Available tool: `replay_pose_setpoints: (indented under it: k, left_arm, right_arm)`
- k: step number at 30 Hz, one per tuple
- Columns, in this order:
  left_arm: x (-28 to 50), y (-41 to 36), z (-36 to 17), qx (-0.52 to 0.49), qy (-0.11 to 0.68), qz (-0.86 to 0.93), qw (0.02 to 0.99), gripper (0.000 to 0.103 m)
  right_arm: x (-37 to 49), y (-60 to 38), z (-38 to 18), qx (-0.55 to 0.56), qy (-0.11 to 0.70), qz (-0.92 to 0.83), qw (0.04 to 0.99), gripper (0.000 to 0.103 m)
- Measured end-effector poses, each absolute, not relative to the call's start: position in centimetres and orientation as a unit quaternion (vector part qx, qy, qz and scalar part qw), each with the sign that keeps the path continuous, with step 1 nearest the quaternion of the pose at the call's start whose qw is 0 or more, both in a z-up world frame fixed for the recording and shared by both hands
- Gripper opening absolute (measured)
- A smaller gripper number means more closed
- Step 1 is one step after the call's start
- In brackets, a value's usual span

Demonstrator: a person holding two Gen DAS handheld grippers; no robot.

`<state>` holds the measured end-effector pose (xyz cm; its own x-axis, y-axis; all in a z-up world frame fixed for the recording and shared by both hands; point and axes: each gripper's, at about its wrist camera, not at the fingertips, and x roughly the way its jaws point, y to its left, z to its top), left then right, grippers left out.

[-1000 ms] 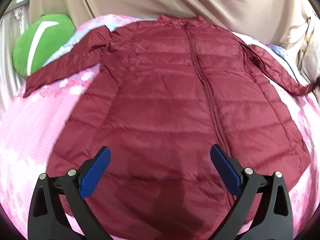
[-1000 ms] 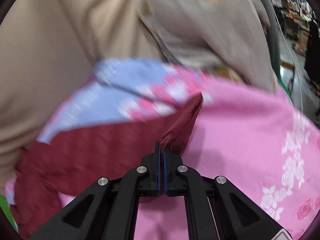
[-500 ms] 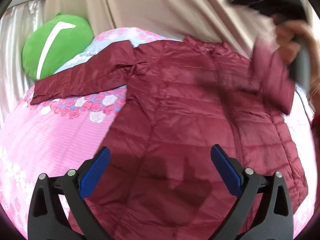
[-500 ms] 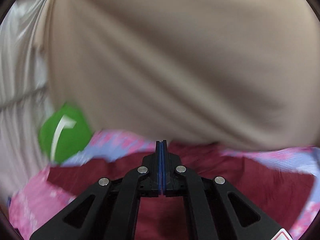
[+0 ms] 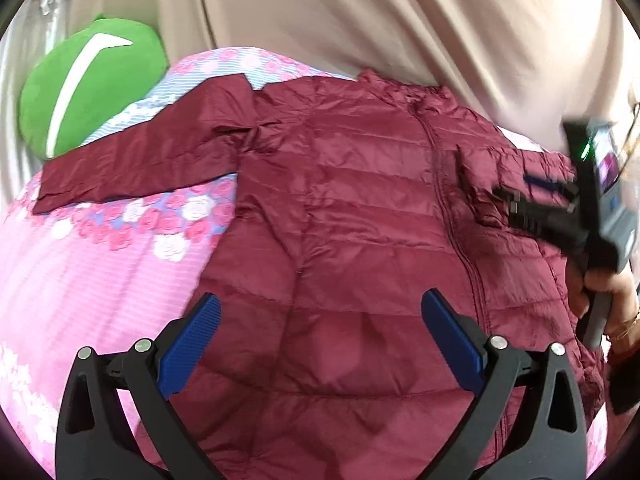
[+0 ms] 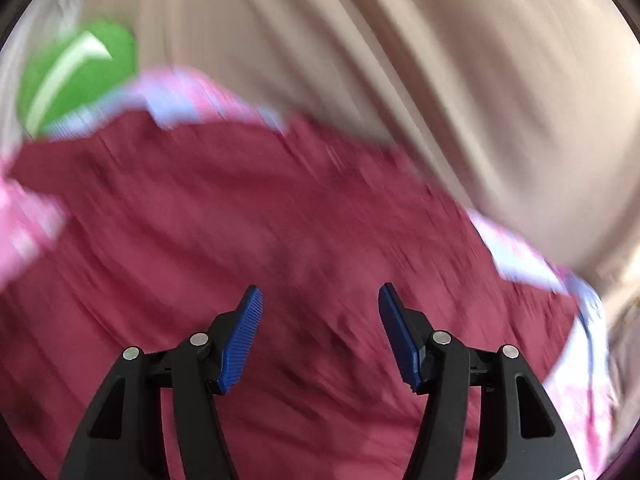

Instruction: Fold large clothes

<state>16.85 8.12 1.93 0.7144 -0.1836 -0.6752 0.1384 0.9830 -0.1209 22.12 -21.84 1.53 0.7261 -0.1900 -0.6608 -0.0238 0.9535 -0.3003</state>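
1. No readable text, brand or number anywhere in either view.
2. White curved stripe on green cushion (image 5: 92, 80): a mark only, not lettering.
3. Small lit screen (image 5: 608, 164) on right gripper's unit: too blurred to read.
4. Red-edged sticker corner (image 6: 574, 476) at frame bottom: cut off, illegible.

- The right wrist view is smeared throughout; the jacket (image 6: 280, 240) shows no seams.
- In the left wrist view the jacket's hem runs off at 6 o'clock behind the left gripper (image 5: 320, 332).
- The hand (image 5: 608, 292) is cropped at 3 o'clock.
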Motion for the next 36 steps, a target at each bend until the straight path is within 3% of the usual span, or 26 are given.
replay_pose_setpoints:
  k: [4, 6, 11, 14, 15, 18, 23, 25, 27, 30, 36]
  left_arm:
    - [16.9, 7.2, 1.2, -0.02, 0.381, -0.094, 0.919, 0.098]
    - [16.7, 7.5, 1.4, -0.018, 0.378, -0.093, 0.921, 0.098]
    - [17.0, 9.6, 3.0, -0.018, 0.355, -0.072, 0.932, 0.098]
    - [17.8, 10.5, 4.0, -0.029, 0.346, -0.058, 0.936, 0.098]
    - [18.1, 10.8, 4.3, -0.037, 0.343, -0.057, 0.937, 0.098]
    - [18.8, 11.5, 4.8, -0.063, 0.335, -0.055, 0.939, 0.098]
    - [21.4, 12.5, 3.8, -0.101, 0.363, -0.077, 0.923, 0.098]
    - [23.2, 12.6, 3.2, -0.115, 0.382, -0.087, 0.913, 0.098]
    - [25.1, 12.3, 2.7, -0.126, 0.396, -0.095, 0.905, 0.098]
    - [28.4, 10.9, 2.2, -0.142, 0.405, -0.116, 0.896, 0.098]
    - [36.1, 7.4, -0.3, -0.151, 0.432, -0.122, 0.881, 0.096]
  right_arm:
    - [23.8, -25.3, -2.1, -0.119, 0.418, -0.057, 0.899, 0.052]
    - [24.8, -26.0, -2.0, -0.099, 0.421, -0.058, 0.9, 0.007]
    - [26.6, -23.6, 6.4, -0.025, 0.322, -0.009, 0.946, 0.005]
    - [27.0, -18.7, 10.6, 0.007, 0.277, 0.086, 0.957, 0.006]
    - [27.6, -16.4, 10.9, 0.008, 0.276, 0.131, 0.952, 0.011]
    - [29.0, -11.1, 9.0, -0.035, 0.301, 0.187, 0.934, 0.03]
    - [26.5, -10.2, 7.4, -0.06, 0.276, 0.178, 0.942, 0.036]
    - [24.8, -13.6, 8.3, -0.056, 0.255, 0.145, 0.954, 0.051]
    - [23.5, -17.7, 8.6, -0.062, 0.252, 0.093, 0.961, 0.056]
    - [22.2, -26.1, 7.2, -0.057, 0.282, -0.009, 0.958, 0.056]
    - [21.9, -39.9, 5.3, 0.08, 0.324, -0.11, 0.936, 0.058]
